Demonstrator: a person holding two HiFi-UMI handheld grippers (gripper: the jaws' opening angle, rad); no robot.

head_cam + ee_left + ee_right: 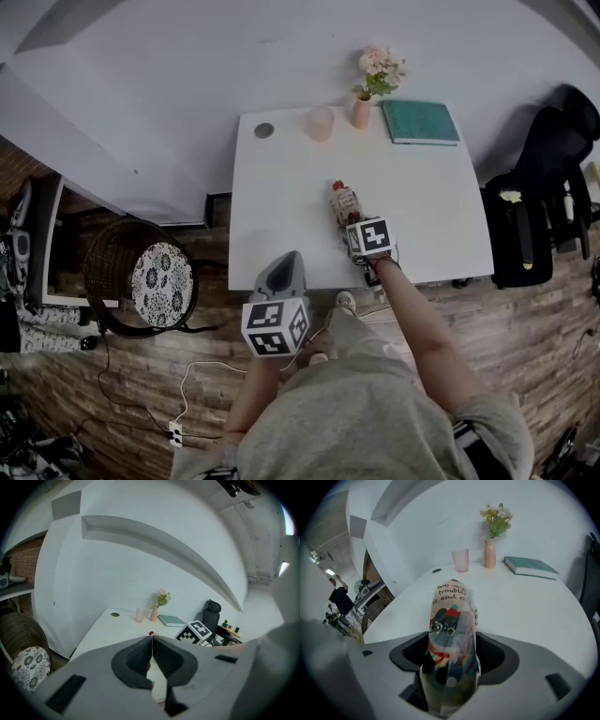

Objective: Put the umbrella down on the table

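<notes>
A folded umbrella point(345, 202) in a clear printed sleeve with a cartoon cat lies on the white table point(281, 187), near its front edge. My right gripper point(350, 223) is low over the table at the umbrella's near end. In the right gripper view the umbrella point(452, 630) runs between the wide-spread jaws of that gripper point(453, 651), and the pads stand just off its sides. My left gripper point(285, 265) hovers at the table's front edge, left of the umbrella. Its jaws point(151, 641) meet in a thin line with nothing between them.
At the table's back edge stand a pink cup point(320, 123), a pink vase of flowers point(362, 111), a teal book point(420, 122) and a small dark disc point(264, 130). A wicker chair point(141, 281) sits left of the table, a black office chair point(544, 187) right.
</notes>
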